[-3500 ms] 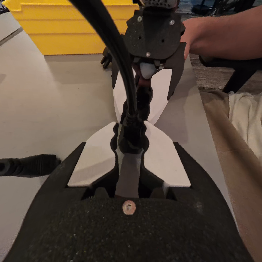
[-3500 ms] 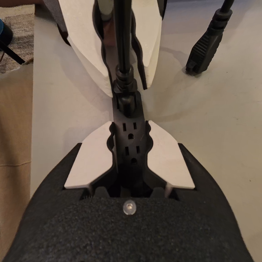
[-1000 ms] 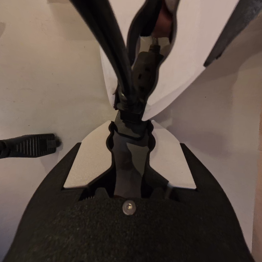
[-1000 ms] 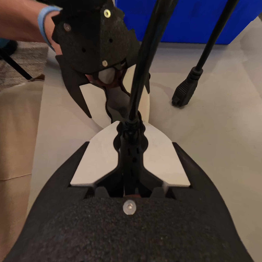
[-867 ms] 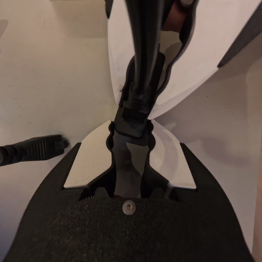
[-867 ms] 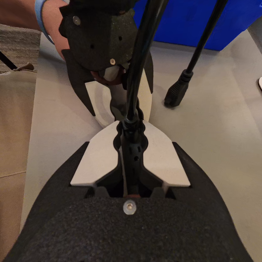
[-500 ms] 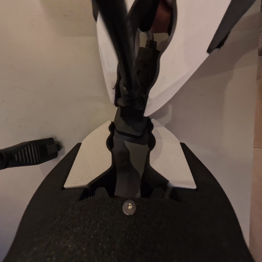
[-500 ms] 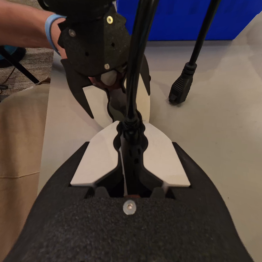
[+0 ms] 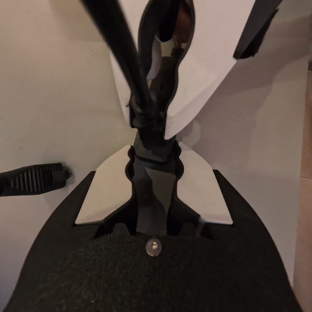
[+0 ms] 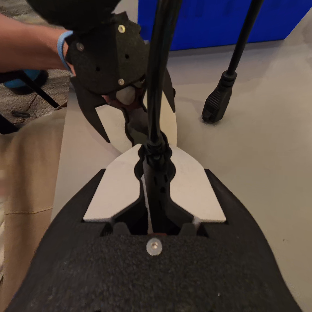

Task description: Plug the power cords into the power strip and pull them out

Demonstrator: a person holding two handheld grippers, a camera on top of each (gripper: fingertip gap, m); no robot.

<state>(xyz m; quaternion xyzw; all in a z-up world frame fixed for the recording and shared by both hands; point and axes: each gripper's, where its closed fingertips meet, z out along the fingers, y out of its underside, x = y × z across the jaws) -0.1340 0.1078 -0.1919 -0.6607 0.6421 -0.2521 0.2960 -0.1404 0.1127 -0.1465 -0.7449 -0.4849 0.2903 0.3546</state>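
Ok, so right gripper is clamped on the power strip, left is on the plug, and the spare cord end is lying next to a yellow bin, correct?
Not quite: the bin behind the spare cord end is blue, as the right wrist view shows. The rest holds: the right gripper is shut on the power strip, and the left gripper is shut on the plug.

**Two wrist cameras, face to face over one power strip**

My left wrist camera looks steeply down along my left gripper [image 9: 154, 152], very close to the black power strip [image 9: 152, 152], with the table [image 9: 50, 84] filling the view. My right wrist camera faces the opposite way along my right gripper [image 10: 155, 155], tilted shallower, taking in the blue bin [image 10: 211, 22] beyond the strip [image 10: 157, 184]. Both views share the strip, its plugged cord [image 10: 157, 67] and the loose plug [image 10: 217, 103] beside it.
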